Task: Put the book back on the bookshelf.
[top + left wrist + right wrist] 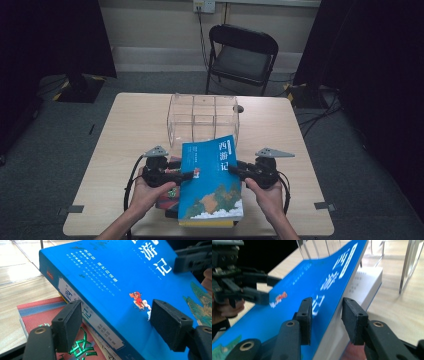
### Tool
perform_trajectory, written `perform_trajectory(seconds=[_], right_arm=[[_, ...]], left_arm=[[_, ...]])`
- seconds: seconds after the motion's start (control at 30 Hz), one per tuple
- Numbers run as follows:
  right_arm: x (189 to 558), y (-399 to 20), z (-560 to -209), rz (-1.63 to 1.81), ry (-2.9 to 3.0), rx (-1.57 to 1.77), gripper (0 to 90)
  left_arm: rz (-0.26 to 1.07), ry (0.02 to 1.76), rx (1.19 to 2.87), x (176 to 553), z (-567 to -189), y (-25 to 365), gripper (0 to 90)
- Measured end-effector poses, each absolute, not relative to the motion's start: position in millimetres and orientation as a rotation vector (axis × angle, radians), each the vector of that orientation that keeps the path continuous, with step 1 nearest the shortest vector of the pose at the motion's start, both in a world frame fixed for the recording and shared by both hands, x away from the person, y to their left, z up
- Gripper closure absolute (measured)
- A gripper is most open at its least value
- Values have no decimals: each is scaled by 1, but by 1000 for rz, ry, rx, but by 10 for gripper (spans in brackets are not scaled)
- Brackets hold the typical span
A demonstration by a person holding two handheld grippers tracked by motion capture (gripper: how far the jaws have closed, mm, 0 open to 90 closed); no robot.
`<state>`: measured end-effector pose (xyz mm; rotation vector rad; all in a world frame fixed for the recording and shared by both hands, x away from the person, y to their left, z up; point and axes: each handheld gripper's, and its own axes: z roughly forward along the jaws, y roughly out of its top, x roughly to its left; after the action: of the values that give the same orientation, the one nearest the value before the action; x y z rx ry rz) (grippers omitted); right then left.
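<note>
— Two grippers are at one blue book (212,177), correct?

— Yes. The book is at the near edge of the table (130,130), in the middle, on top of a small stack. Its far end is lifted and comes close to the clear plastic organizer (202,119).

— What lies under it?

— A red book (37,315) lies under its left side, and a white book (365,282) shows beyond its right edge. A yellow edge also shows below the blue cover at the near side.

— How does the left gripper (187,175) stand?

— In the left gripper view its jaws are at the spine edge, one pad beside the spine label and the other over the cover, near the small red figure. If the pads really press, I cannot tell.

— And the right gripper (235,170)?

— In the right gripper view its jaws straddle the right edge of the blue book, one pad on the cover side and one on the page side. A gap remains at the page side, so they do not clamp.

— What is behind the table?

— One black folding chair (242,55), near the wall.
</note>
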<state>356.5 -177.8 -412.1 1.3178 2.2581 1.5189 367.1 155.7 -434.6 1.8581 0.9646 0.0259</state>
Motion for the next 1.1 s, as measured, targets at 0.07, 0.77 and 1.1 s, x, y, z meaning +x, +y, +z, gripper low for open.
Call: perform_trajectory(seconds=[0.07, 0.77, 1.1], right_arm=[[356, -179, -416, 1539, 2265, 1332, 620], [392, -159, -418, 1612, 2457, 1252, 574], [411, -157, -418, 1596, 2507, 1255, 565]], left_arm=[[24, 965, 1855, 367, -435, 156, 258], [26, 980, 1868, 373, -434, 152, 215], [28, 973, 1880, 375, -434, 151, 202]])
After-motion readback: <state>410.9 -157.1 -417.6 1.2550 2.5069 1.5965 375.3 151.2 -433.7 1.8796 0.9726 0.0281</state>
